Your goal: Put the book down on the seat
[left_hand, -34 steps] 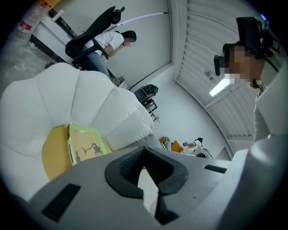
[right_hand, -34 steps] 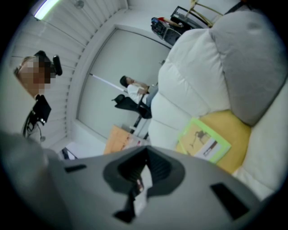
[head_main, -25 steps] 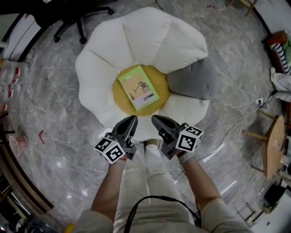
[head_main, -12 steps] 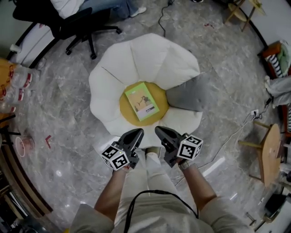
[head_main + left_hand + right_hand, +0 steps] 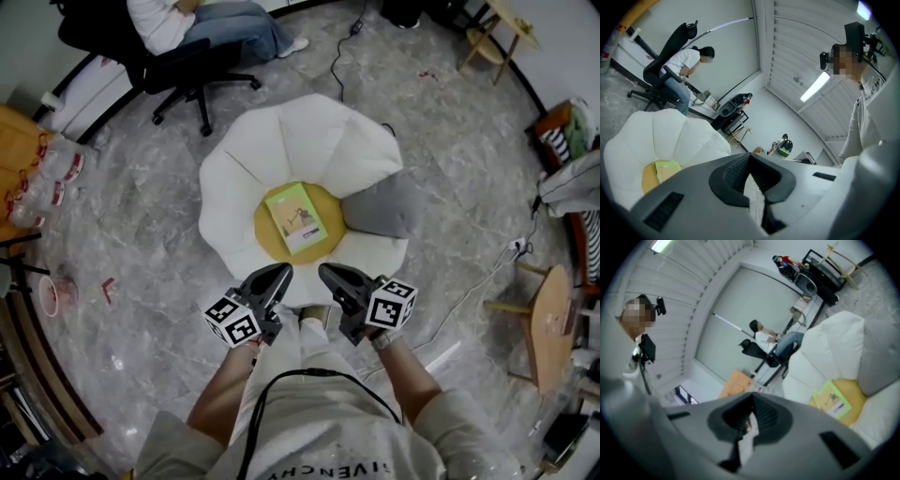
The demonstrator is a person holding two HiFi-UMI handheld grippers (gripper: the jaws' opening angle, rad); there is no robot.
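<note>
**Book lies on seat; both grippers empty and clear**

The book point(image 5: 296, 217), green-covered, is seen lying flat on the yellow centre pad point(image 5: 267, 234) of the flower-shaped white seat point(image 5: 281, 141), cover up and turned slightly askew. It is supported all round by the pad, and no edge is seen hanging over the white lobes. A grey cushion point(image 5: 380, 206) lies beside the pad on its right and is not touched by the book.

The left gripper point(image 5: 274, 274) is held near the person's legs, apart from the seat's near edge. In the left gripper view its jaws are closed tip to tip, and nothing is held between the pads. The right gripper point(image 5: 328, 274) is held likewise beside it. Its jaws are fully closed and empty; only background is seen through the gap behind the tips. The book is touched by neither gripper.

Judgement: the placing step is taken as done, since the book rests on the seat unaided and appears stable. Nothing further is seen to be required by the task; at most, the book could be squared to the pad, but this is not asked for.

Also noted: a seated person on an office chair point(image 5: 178, 70) beyond the seat, not involved.
</note>
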